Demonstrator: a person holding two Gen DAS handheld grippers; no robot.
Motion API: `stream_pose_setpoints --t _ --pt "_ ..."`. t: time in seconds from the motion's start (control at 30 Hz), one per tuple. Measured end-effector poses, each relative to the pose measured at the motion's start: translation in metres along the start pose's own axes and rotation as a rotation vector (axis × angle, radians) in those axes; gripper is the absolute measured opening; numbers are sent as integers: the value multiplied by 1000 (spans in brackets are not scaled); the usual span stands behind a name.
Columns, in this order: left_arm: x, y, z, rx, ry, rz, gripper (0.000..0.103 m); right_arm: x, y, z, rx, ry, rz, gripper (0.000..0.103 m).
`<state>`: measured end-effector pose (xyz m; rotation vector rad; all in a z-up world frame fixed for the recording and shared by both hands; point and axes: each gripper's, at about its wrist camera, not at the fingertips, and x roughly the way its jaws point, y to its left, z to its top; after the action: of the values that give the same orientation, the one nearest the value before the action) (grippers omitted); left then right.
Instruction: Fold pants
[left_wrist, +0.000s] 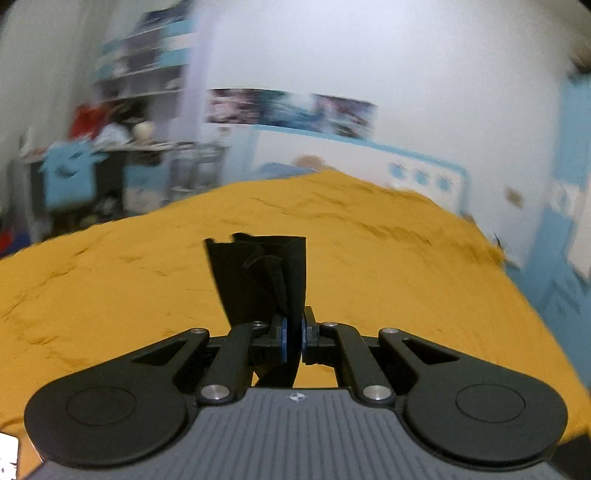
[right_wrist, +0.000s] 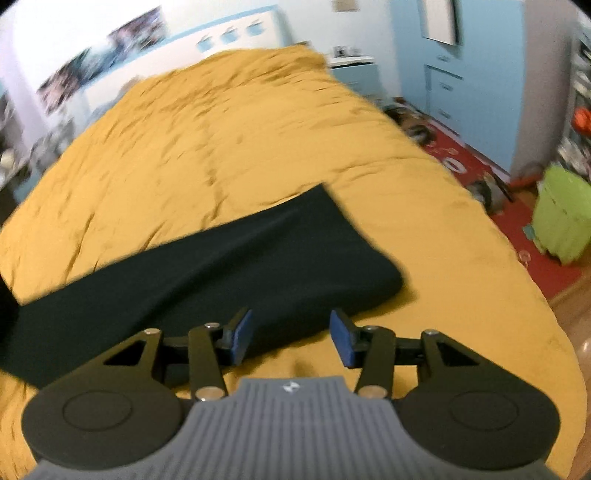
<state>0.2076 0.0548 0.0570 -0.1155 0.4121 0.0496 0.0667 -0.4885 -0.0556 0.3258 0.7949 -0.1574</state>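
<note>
The pants (right_wrist: 207, 266) lie dark and flat across the near part of my bed, on the mustard-yellow bedspread (right_wrist: 184, 147), running as a long band from the left edge of the right-hand view to a blunt folded end on the right. My right tongs (right_wrist: 291, 338) hang just above their near edge with the blue pads (right_wrist: 341, 339) standing apart — nothing is pinched between them, and under the gap I see both black cloth and a strip of yellow cover. My left tongs (left_wrist: 294, 338) are pressed together on a piece of the same black fabric (left_wrist: 258, 273): the cloth is caught between the blue pads and stands up beyond them in a crumpled, folded flap, with a little more hanging below the grip. Past that flap the bedspread stretches away, wrinkled, to the far end of the bed. Beyond it stands a white headboard (left_wrist: 369, 158) with a light-blue border and small blue shapes, a row of blurred pictures (left_wrist: 291, 110) on the wall above it, and cluttered shelves (left_wrist: 144, 62) off to the left. In the right-hand view a red rug (right_wrist: 517, 206) covers the floor beside the bed, with something lime green (right_wrist: 561, 218) on it — too blurred to name — and a pale-blue wardrobe (right_wrist: 461, 74) behind.
</note>
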Motion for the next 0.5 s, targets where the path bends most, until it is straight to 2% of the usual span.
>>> stream_pose_setpoints --t 0.13,0.17,0.27,0.37,0.43,0.5 --pt "18 -77 -63 125 119 -80 6 -3 -43 3 143 -18 4 48" --pt "23 -95 -84 167 160 -95 6 -2 -54 3 192 -15 24 48" --pt "38 -132 -140 280 295 -126 6 9 -86 -1 387 -4 107 59" --pt "47 -144 -172 315 408 -136 9 26 -107 -11 568 -4 195 60" --pt "51 -141 -179 290 444 -158 18 40 -118 -16 678 -4 259 60" --pt "54 -136 -178 255 452 -179 18 52 -121 -18 733 -10 278 56"
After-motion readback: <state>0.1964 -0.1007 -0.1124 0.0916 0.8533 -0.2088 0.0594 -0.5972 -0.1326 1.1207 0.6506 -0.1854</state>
